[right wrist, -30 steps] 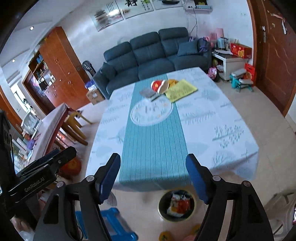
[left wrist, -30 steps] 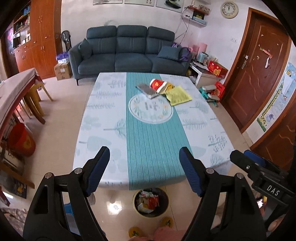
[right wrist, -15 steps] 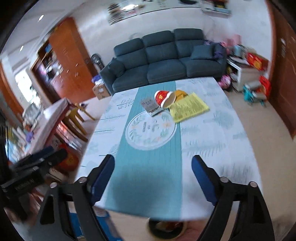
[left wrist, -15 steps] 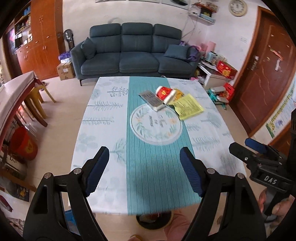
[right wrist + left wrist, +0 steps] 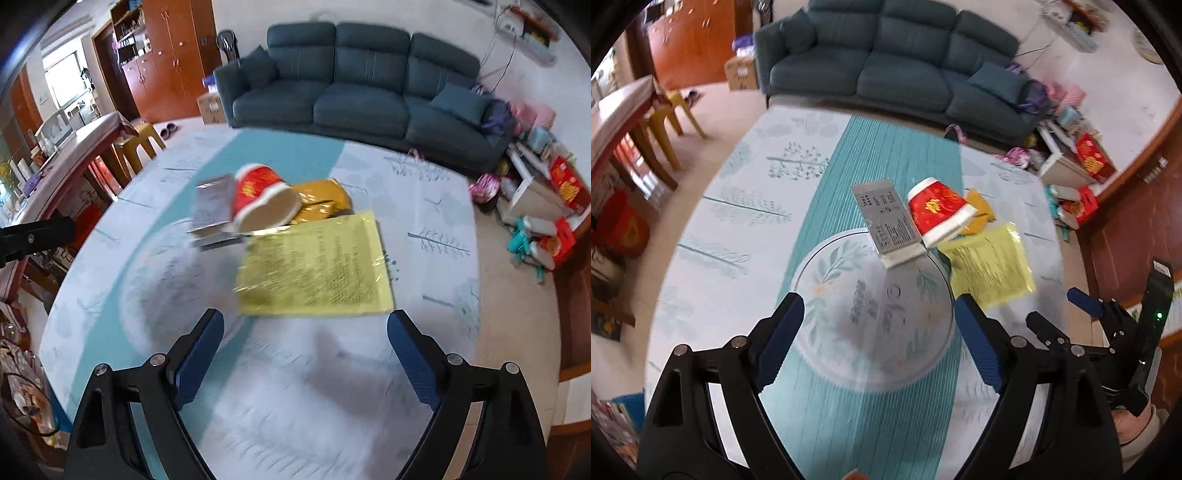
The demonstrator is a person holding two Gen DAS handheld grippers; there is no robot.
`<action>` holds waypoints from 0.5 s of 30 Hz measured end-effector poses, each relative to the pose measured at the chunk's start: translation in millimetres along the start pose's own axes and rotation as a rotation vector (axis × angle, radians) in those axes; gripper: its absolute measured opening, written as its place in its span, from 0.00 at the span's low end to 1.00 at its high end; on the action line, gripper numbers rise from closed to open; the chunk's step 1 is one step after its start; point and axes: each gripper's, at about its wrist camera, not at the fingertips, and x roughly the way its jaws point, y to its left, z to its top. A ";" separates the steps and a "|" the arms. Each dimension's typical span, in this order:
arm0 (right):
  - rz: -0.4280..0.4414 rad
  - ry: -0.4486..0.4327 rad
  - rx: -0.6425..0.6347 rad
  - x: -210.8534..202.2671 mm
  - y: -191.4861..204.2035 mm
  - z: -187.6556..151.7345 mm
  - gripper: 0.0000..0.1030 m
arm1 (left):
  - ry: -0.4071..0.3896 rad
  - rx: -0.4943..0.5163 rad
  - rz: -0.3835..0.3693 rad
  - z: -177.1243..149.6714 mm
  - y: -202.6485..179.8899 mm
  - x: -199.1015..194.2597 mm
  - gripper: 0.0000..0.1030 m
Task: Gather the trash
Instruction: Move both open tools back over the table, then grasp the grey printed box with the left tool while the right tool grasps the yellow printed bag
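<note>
Trash lies in a cluster on the table: a red paper cup (image 5: 938, 208) (image 5: 262, 201) on its side, a grey foil packet (image 5: 888, 225) (image 5: 212, 208), an orange-gold wrapper (image 5: 979, 210) (image 5: 323, 201) and a yellow printed sheet (image 5: 991, 267) (image 5: 314, 267). My left gripper (image 5: 877, 343) is open and empty over the round print of the tablecloth, short of the grey packet. My right gripper (image 5: 304, 358) is open and empty, just short of the yellow sheet. The right gripper also shows in the left wrist view (image 5: 1089, 317).
The table (image 5: 746, 206) has a white and teal cloth. A blue-grey sofa (image 5: 886, 48) stands beyond it. A wooden table and yellow stools (image 5: 140, 140) are at the left. Boxes and toys (image 5: 546, 206) litter the floor at the right.
Both grippers have moved forward and down over the table towards the trash cluster. The floor bin under the near edge has dropped out of view. Both stay open.
</note>
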 end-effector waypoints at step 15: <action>0.269 0.014 -0.633 79.6 9.8 26.3 0.92 | 0.175 -0.083 0.045 44.8 0.1 129.6 0.79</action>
